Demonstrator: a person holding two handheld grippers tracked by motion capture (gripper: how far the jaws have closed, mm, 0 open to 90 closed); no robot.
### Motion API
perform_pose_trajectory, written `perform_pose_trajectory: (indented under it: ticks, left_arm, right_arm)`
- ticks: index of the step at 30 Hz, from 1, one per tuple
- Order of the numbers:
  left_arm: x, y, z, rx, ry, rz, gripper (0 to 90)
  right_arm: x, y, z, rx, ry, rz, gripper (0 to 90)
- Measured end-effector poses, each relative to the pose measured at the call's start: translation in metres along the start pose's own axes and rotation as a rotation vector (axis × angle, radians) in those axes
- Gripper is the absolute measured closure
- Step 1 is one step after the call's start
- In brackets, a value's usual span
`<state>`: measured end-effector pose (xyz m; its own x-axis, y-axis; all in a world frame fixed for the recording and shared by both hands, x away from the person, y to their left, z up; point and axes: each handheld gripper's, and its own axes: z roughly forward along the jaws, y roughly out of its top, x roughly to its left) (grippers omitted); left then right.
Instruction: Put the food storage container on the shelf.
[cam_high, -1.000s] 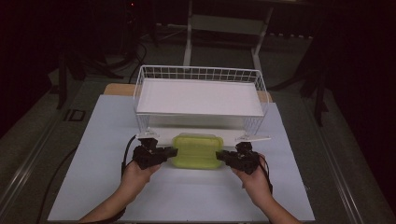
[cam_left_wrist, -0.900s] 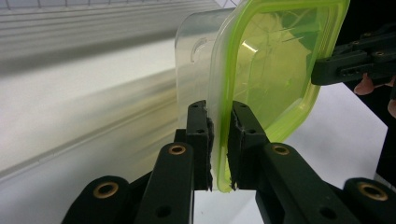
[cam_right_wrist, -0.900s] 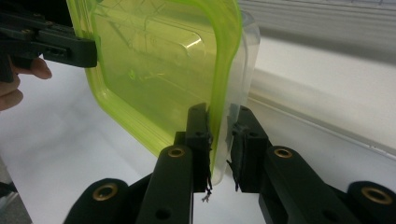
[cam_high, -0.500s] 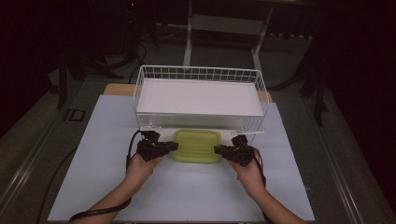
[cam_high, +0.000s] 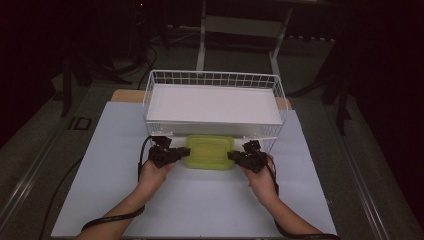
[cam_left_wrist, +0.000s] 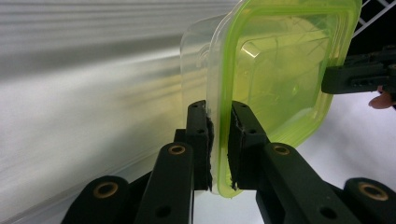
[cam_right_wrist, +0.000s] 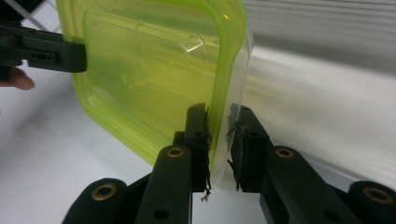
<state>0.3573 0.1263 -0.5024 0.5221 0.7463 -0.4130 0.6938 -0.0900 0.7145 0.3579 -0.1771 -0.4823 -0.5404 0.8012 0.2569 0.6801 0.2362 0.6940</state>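
Both grippers, left gripper (cam_high: 176, 154) and right gripper (cam_high: 239, 157), are pinching opposite rims of the lime-lidded clear plastic container (cam_high: 209, 151), sharing its weight beside the white wire basket's (cam_high: 150, 92) near edge.

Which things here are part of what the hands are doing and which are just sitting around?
In use:
- green-lidded plastic box, held at both ends
- left claw, shut on its rim
- right claw, shut on its rim
- wire basket just behind the box, probably where it goes

Just there:
- white table cover
- metal stand in the dark beyond the table
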Motion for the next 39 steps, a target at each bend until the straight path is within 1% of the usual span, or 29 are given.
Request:
perform_pose_trajectory:
  ticks: [4, 5, 8, 9, 10, 11, 12, 14, 15, 16, 19, 22, 23, 24, 25, 26, 27, 28, 29, 30, 32, 33, 34, 36, 37, 39]
  left_arm:
    - [0.002, 0.001, 0.003, -0.015, -0.019, -0.01, 80.3]
    - [0.002, 0.002, 0.004, -0.018, -0.017, -0.004, 80.3]
    - [0.003, 0.003, 0.005, -0.028, -0.017, -0.015, 79.6]
    - [0.003, 0.003, 0.006, -0.046, -0.007, -0.002, 79.6]
    - [0.003, 0.003, 0.007, -0.055, -0.002, -0.004, 78.6]
    - [0.004, 0.002, 0.007, -0.063, -0.006, -0.012, 78.5]
    - [0.004, 0.002, 0.007, -0.071, -0.004, -0.011, 78.4]
    - [0.005, 0.001, 0.008, -0.084, 0.004, 0.0, 77.5]
    - [0.005, 0.001, 0.008, -0.088, 0.003, -0.003, 76.9]
    - [0.005, 0.001, 0.009, -0.093, 0.011, 0.005, 76.3]
    - [0.006, 0.002, 0.011, -0.103, 0.027, 0.011, 73.9]
    - [0.004, 0.004, 0.014, -0.116, 0.062, 0.012, 70.6]
    - [0.004, 0.005, 0.015, -0.119, 0.069, 0.01, 69.2]
    - [0.005, 0.006, 0.016, -0.123, 0.084, 0.03, 68.1]
    - [0.005, 0.007, 0.016, -0.125, 0.091, 0.045, 67.0]
    - [0.004, 0.007, 0.018, -0.123, 0.095, 0.056, 64.9]
    - [0.004, 0.007, 0.019, -0.131, 0.106, 0.062, 61.7]
    - [0.004, 0.008, 0.02, -0.127, 0.119, 0.065, 61.1]
    - [0.004, 0.008, 0.022, -0.119, 0.123, 0.038, 58.7]
    - [0.006, 0.008, 0.023, -0.125, 0.12, 0.043, 56.8]
    - [0.007, 0.008, 0.023, -0.127, 0.117, 0.045, 56.5]
    - [0.007, 0.009, 0.023, -0.125, 0.121, 0.048, 56.5]
    - [0.007, 0.009, 0.023, -0.126, 0.116, 0.048, 54.7]
    - [0.008, 0.01, 0.022, -0.116, 0.116, 0.045, 48.9]
    - [0.009, 0.01, 0.021, -0.12, 0.111, 0.04, 46.4]
    - [0.008, 0.009, 0.018, -0.122, 0.112, 0.038, 46.4]
  right_arm:
    - [-0.005, 0.001, 0.005, 0.002, -0.01, 0.01, 77.5]
    - [-0.007, 0.001, 0.006, 0.001, -0.013, 0.017, 77.2]
    - [-0.008, 0.002, 0.007, -0.01, -0.014, 0.027, 76.8]
    - [-0.008, 0.002, 0.008, -0.014, -0.017, 0.033, 76.6]
    - [-0.009, 0.004, 0.008, -0.02, -0.023, 0.037, 76.0]
    - [-0.009, 0.004, 0.008, -0.023, -0.026, 0.038, 75.8]
    - [-0.008, 0.005, 0.009, -0.024, -0.032, 0.038, 75.4]
    - [-0.005, 0.006, 0.009, -0.027, -0.063, 0.009, 74.0]
    - [-0.004, 0.006, 0.009, -0.034, -0.08, -0.004, 73.5]
    - [-0.004, 0.007, 0.01, -0.038, -0.081, 0.002, 73.3]
    - [-0.005, 0.007, 0.011, -0.062, -0.092, 0.002, 72.2]
    - [-0.005, 0.009, 0.014, -0.085, -0.116, 0.003, 70.4]
    - [-0.005, 0.009, 0.015, -0.09, -0.123, 0.006, 70.1]
    - [-0.006, 0.009, 0.016, -0.097, -0.116, 0.018, 70.1]
    - [-0.007, 0.009, 0.016, -0.098, -0.108, 0.037, 70.0]
    - [-0.008, 0.009, 0.017, -0.103, -0.102, 0.043, 69.5]
    - [-0.008, 0.009, 0.017, -0.107, -0.103, 0.042, 67.6]
    - [-0.007, 0.009, 0.018, -0.11, -0.11, 0.033, 65.8]
    - [-0.006, 0.008, 0.019, -0.118, -0.137, 0.016, 67.7]
    - [-0.005, 0.008, 0.02, -0.122, -0.15, 0.001, 66.6]
    - [-0.005, 0.008, 0.02, -0.126, -0.148, 0.002, 66.0]
    - [-0.006, 0.008, 0.021, -0.129, -0.142, 0.009, 65.5]
    - [-0.006, 0.007, 0.021, -0.13, -0.136, 0.016, 60.8]
    - [-0.005, 0.006, 0.021, -0.131, -0.133, 0.014, 57.3]
    - [-0.005, 0.006, 0.02, -0.135, -0.133, 0.008, 55.8]
    - [-0.004, 0.006, 0.019, -0.138, -0.133, 0.002, 55.0]
